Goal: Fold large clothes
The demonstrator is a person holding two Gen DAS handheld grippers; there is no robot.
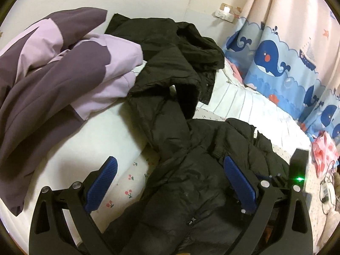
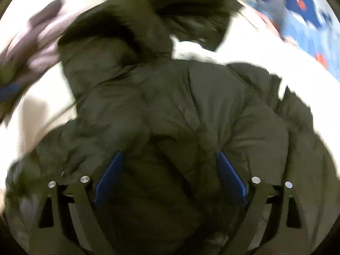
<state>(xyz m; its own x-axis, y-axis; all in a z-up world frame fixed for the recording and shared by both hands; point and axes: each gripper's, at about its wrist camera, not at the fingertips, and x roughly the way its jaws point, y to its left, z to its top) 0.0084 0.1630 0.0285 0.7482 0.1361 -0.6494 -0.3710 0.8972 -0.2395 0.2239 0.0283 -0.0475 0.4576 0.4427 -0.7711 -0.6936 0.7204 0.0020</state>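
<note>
A black puffer jacket [image 1: 187, 182] lies crumpled across the white bed, one part stretching toward the far wall. My left gripper [image 1: 170, 167] hovers above its near part, open, its blue pads wide apart with nothing pinched. In the right wrist view, which is blurred, the same black jacket [image 2: 180, 110] fills the frame. My right gripper [image 2: 170, 159] stands open just over the jacket's quilted body, and its blue pads [image 2: 110, 176] press on nothing. The right gripper's housing [image 1: 298, 165], with a green light, shows at the right of the left wrist view.
A purple and lilac jacket [image 1: 53, 80] lies heaped at the bed's left. A whale-print curtain [image 1: 286, 59] hangs on the right, with a wall socket [image 1: 225, 13] beside it. Pink-white cloth [image 1: 325, 150] and cables [image 1: 327, 189] lie at the right edge. Bed sheet [image 1: 244, 106] shows between the clothes.
</note>
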